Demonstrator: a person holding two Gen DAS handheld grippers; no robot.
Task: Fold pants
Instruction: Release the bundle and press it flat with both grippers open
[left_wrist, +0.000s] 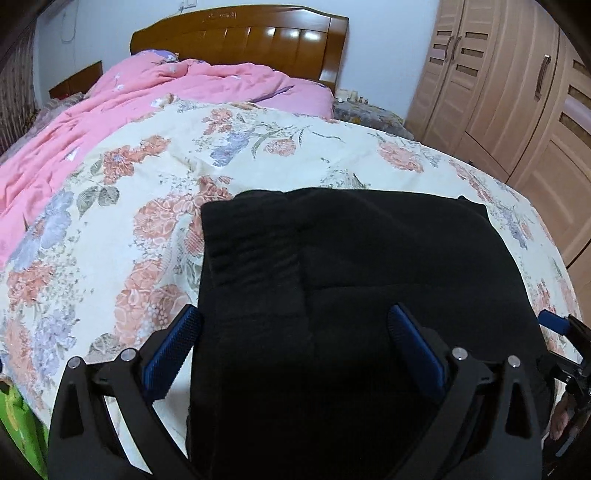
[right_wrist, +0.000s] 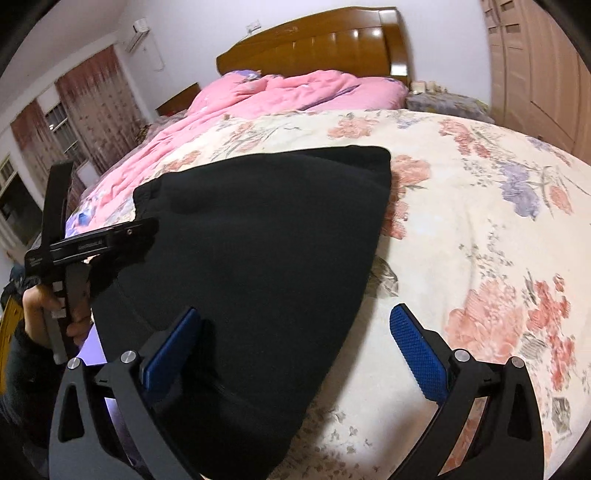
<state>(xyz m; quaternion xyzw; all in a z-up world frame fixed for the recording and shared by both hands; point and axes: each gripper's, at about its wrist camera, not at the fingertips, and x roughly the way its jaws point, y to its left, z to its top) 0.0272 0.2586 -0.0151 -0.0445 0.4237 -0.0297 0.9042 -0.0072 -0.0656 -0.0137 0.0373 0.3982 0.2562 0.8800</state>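
On the floral bedspread (left_wrist: 155, 206) the black pants (left_wrist: 351, 266) lie lengthwise dead ahead — left gripper (left_wrist: 291, 343) wide astride their near end, right gripper (right_wrist: 295, 343) wide at their right edge.

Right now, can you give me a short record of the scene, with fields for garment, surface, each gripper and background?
garment: black pants, lying folded on the bed
surface: floral bedspread
left gripper: open, over the near end of the pants
right gripper: open, over the right edge of the pants
background: pink quilt, wooden headboard, wardrobe
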